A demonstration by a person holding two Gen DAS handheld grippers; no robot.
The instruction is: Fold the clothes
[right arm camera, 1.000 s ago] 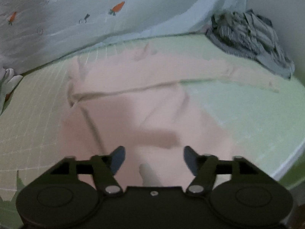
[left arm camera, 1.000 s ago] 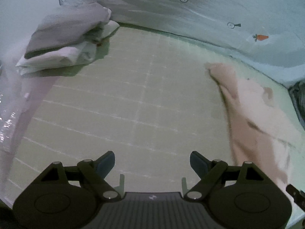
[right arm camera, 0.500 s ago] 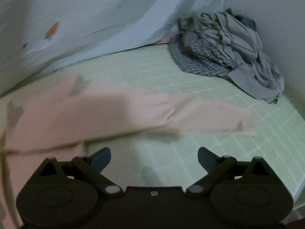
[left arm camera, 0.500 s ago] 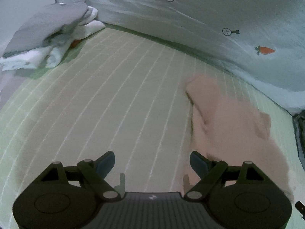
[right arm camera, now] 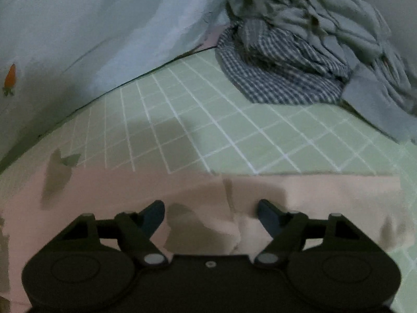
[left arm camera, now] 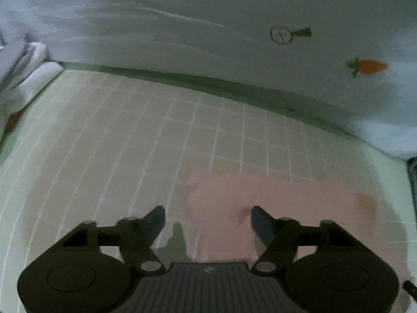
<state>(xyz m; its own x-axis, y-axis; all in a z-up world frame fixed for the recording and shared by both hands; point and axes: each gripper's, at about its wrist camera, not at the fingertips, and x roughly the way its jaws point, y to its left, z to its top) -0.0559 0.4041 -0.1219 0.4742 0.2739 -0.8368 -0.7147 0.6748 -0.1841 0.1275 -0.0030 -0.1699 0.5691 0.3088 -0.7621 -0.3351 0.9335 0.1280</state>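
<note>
Left gripper (left arm camera: 208, 215), lower centre of its view: fingers apart, empty, above the left end of the pink cloth (left arm camera: 281, 203), which spreads toward the lower right on the green mat (left arm camera: 130, 130). Right gripper (right arm camera: 211, 210): fingers apart, empty, over the cloth (right arm camera: 312, 193) across the lower frame. Clothes pile (right arm camera: 307, 41), upper right. Folded stack (left arm camera: 23, 78), left edge. Carrot sheet (left arm camera: 234, 26) behind.

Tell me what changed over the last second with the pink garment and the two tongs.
Both tongs swung toward the pink garment: the left tongs moved from bare green sheet to over its near end, and the right tongs shifted toward the pile of clothes. The garment now lies spread flatter, its far edge straight. Neither took hold; both stayed open. The pile stayed put.
</note>
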